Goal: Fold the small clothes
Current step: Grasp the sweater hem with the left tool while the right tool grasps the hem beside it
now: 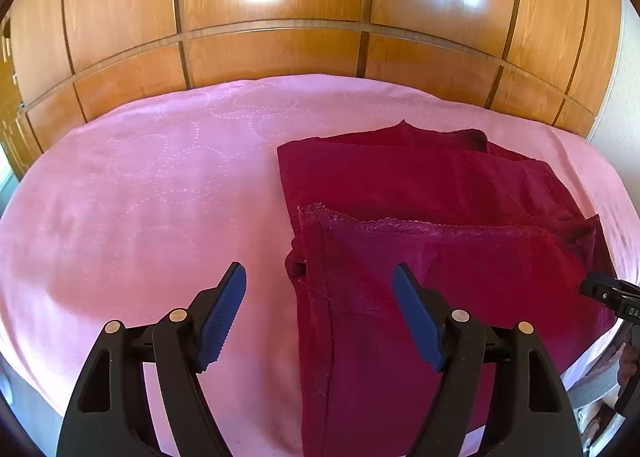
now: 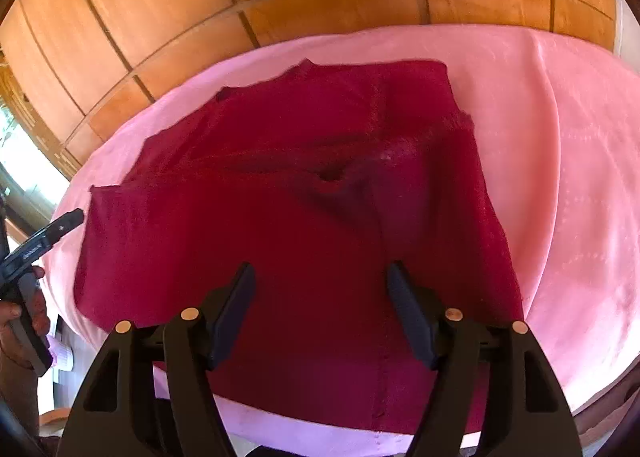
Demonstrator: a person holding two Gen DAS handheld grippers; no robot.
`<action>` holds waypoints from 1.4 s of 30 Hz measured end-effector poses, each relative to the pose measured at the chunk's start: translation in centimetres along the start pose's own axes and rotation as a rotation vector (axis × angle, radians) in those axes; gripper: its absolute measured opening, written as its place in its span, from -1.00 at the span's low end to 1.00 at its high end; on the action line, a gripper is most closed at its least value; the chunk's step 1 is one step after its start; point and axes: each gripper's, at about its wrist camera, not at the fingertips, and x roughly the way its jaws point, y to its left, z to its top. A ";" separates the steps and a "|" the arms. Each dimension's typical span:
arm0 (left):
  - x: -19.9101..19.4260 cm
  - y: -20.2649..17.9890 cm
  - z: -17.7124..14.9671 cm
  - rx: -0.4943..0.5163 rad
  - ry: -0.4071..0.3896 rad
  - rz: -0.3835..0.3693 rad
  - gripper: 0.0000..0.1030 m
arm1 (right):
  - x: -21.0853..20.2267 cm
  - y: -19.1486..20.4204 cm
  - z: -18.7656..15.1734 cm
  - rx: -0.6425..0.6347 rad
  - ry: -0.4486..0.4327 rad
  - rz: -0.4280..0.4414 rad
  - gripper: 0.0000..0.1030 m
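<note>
Garment (image 1: pixel 440 217) dark red, lace-edged, folded flat on pink cloth (image 1: pixel 140 197).

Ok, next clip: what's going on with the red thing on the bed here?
A person holds a gripper in each hand over a dark red, lace-edged garment lying partly folded on a pink patterned bedspread. The left gripper and the right gripper are both open, and neither holds the cloth.

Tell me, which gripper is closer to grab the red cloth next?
Probably the right gripper: it hangs open right over the dark red garment. The left gripper, also open, straddles its edge, partly above the pink sheet.
</note>
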 end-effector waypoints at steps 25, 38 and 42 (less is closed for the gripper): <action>2.2 4.1 0.8 -0.103 0.022 -0.268 0.30 | -3.0 -5.3 4.1 -0.015 -0.103 -0.198 0.13; 4.5 4.1 0.7 -0.127 0.067 -0.380 -0.82 | -0.6 -3.3 5.1 -0.152 -0.079 -0.250 -0.83; 3.1 4.2 0.7 -0.125 0.022 -0.394 -0.85 | -2.3 -3.0 4.9 -0.133 -0.116 -0.237 -0.85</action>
